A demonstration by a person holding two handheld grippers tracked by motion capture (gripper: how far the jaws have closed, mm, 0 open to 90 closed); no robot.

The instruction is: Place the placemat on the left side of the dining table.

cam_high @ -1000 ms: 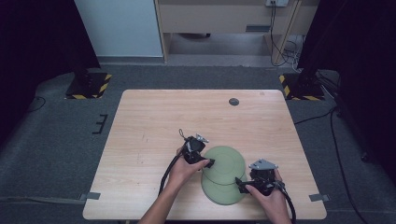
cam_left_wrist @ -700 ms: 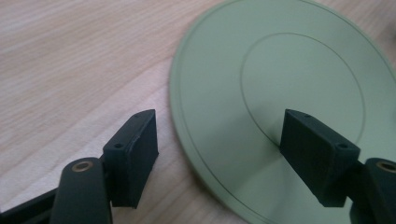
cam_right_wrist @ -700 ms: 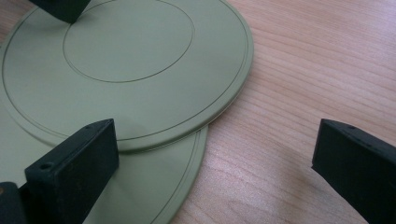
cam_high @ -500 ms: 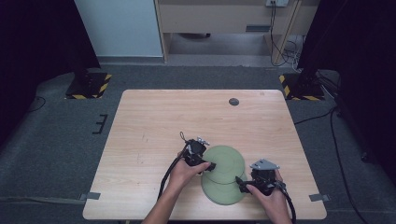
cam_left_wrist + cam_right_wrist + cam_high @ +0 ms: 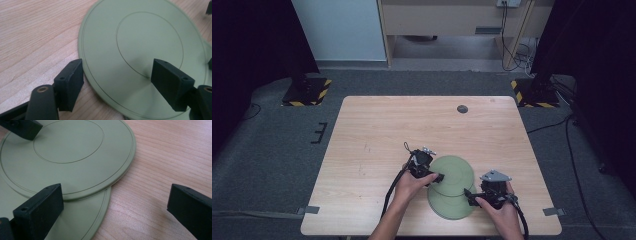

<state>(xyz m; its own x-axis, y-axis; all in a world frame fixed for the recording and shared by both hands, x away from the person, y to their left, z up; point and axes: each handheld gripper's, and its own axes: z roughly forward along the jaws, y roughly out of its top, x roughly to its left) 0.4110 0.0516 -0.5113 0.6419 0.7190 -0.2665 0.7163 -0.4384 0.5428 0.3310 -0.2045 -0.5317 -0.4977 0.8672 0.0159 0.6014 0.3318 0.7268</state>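
Observation:
Two flat pale green plates overlap on the wooden table (image 5: 377,135). The upper plate (image 5: 454,172) (image 5: 140,50) (image 5: 67,152) rests partly on the lower plate (image 5: 449,206) (image 5: 82,220). My left gripper (image 5: 438,177) (image 5: 120,85) is open at the upper plate's left rim. One of its jaws is over the plate and the other over the wood beside it. My right gripper (image 5: 469,195) (image 5: 115,210) is open at the lower plate's right rim, one jaw above that plate and one above bare table. Neither holds anything.
A small dark round disc (image 5: 462,109) lies near the table's far edge. Black-and-yellow striped stand bases (image 5: 307,92) (image 5: 532,92) sit on the floor beyond the far corners. Bare wood stretches to the left of and behind the plates.

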